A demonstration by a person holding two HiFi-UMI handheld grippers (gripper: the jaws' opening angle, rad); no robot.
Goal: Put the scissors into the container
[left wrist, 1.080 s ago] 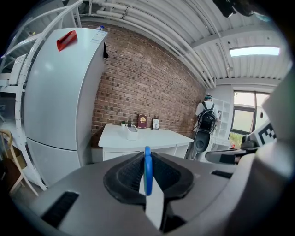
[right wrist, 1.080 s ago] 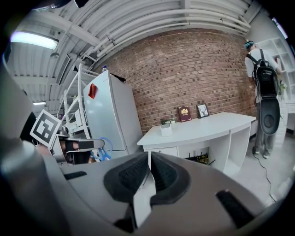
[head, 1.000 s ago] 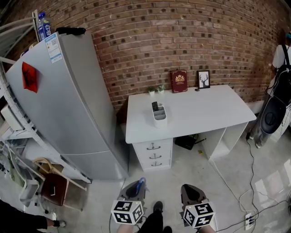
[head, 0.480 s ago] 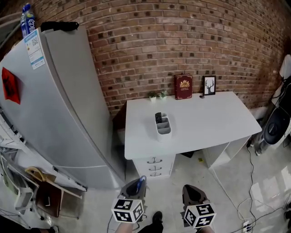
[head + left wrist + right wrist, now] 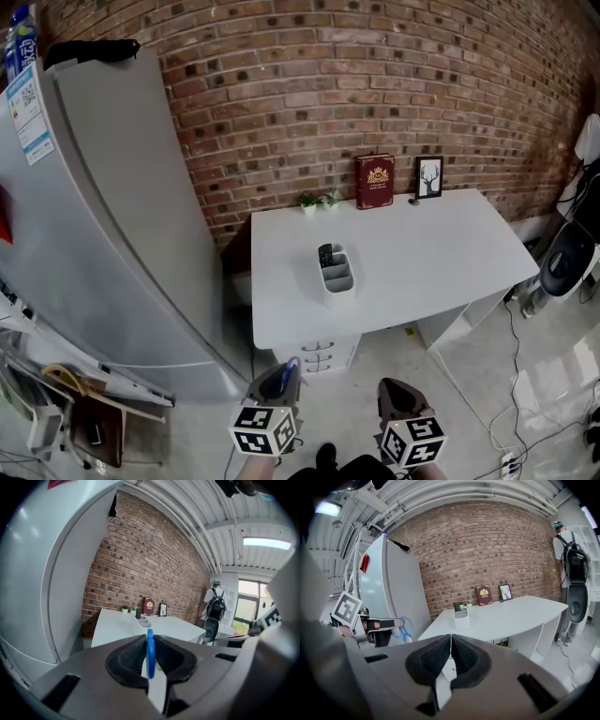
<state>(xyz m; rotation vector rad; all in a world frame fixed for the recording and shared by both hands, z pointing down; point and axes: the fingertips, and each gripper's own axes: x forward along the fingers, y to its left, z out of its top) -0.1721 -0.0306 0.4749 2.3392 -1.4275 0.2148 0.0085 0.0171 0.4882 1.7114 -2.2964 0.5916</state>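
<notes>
The left gripper (image 5: 150, 645) is clamped on the blue scissors (image 5: 150, 654): one thin blue handle loop stands edge-on between its dark pads. In the right gripper view the loops stick out past the jaws at the left. The right gripper (image 5: 450, 645) holds nothing, its pads pressed together. Both are low at the near edge of the head view, left and right of each other, over the grey floor (image 5: 469, 375), well short of the white desk (image 5: 431, 253).

The container (image 5: 337, 275), a white compartmented desk caddy, stands near the desk's left front, with a dark object in its far compartment. At the far edge, against the brick wall (image 5: 309, 103), are two small plants (image 5: 317, 199), a red book (image 5: 374, 181) and a framed deer picture (image 5: 429, 176).

Compared with a second ago, the desk sits closer and more centred in the head view, its drawers (image 5: 319, 354) now mostly tucked under the front edge. The silver fridge (image 5: 103, 234) has slid left, and its red sticker is almost out of frame. The grippers keep the same places at the bottom.
</notes>
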